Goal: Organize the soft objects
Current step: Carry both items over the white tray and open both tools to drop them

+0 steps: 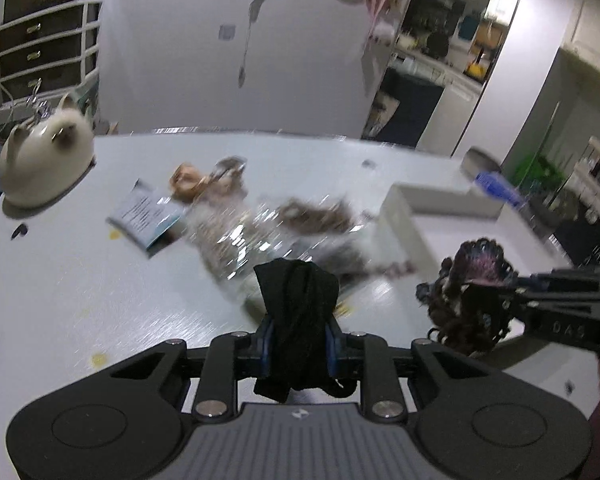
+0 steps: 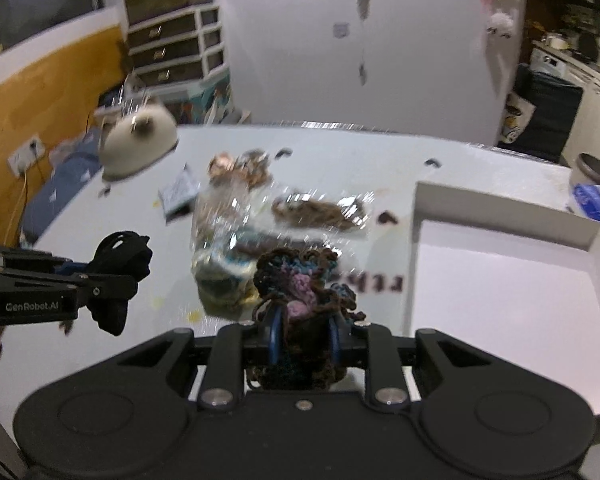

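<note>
My left gripper (image 1: 298,332) is shut on a black cloth (image 1: 298,300) and holds it above the white table (image 1: 80,280); it also shows in the right wrist view (image 2: 120,256). My right gripper (image 2: 304,336) is shut on a dark crocheted piece (image 2: 300,280) with pink and blue yarn, seen too in the left wrist view (image 1: 476,280). An open white box (image 2: 500,300) lies to the right of it. Clear plastic bags holding brown soft items (image 1: 260,228) lie in the middle of the table.
A white cat-shaped plush (image 1: 44,156) sits at the table's far left corner. A small booklet (image 1: 144,212) lies beside the bags. A blue packet (image 2: 596,204) and a grey round tin (image 2: 594,170) stand behind the box. The views are motion-blurred.
</note>
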{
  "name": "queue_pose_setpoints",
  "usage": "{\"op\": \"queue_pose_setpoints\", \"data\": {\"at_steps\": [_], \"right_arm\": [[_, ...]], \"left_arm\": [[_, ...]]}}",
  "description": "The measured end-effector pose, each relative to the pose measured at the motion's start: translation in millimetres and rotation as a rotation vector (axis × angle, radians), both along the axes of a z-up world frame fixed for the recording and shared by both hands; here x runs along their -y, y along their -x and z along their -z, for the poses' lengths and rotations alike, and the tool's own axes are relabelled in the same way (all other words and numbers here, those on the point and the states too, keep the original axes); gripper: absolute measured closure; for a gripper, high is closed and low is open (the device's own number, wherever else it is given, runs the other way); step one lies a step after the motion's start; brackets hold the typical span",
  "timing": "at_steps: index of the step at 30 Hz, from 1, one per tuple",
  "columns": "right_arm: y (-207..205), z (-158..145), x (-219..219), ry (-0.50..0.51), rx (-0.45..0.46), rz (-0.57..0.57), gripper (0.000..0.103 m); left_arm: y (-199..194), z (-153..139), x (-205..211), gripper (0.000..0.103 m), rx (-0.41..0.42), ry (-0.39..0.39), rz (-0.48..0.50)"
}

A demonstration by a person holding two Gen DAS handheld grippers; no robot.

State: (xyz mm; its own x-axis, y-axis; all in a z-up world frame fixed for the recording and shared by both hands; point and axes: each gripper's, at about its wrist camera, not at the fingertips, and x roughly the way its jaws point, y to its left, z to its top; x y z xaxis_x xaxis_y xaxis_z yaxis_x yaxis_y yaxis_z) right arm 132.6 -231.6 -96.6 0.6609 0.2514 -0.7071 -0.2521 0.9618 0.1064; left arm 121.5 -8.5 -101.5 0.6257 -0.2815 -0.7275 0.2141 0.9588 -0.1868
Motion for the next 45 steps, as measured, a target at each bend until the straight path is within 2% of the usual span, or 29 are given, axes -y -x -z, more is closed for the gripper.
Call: {"op": "queue_pose_setpoints", "data": {"at_steps": [10,20,25,32,37,45], "right_arm": [[11,-17,77,-0.043,0.054,0.123,0.079],[6,-15,189,-0.037,0.044,0.171,0.079],[2,-7,242,-0.026,0.021,0.18,0.079],[-3,10,293,-0.003,-0.025,0.153,0.079],[-10,22,314,0.013,-0.057,0.13,0.079],[-19,37,326,0.021,-0.086,0.075,0.079]], "left_arm": [[0,-31,68,0.077,0.053,0.087,0.021],[-11,-29,179,0.077,0.029,0.12,0.061],[-20,-18,234,0.077,-0.019,0.156,0.064],[-34,4,299,0.077,-0.097,0.197,0.078],[-48,23,335,0.077,-0.165,0.233,0.066],[-67,58,368,0.076,-0.295,0.336,-0.029]]}}
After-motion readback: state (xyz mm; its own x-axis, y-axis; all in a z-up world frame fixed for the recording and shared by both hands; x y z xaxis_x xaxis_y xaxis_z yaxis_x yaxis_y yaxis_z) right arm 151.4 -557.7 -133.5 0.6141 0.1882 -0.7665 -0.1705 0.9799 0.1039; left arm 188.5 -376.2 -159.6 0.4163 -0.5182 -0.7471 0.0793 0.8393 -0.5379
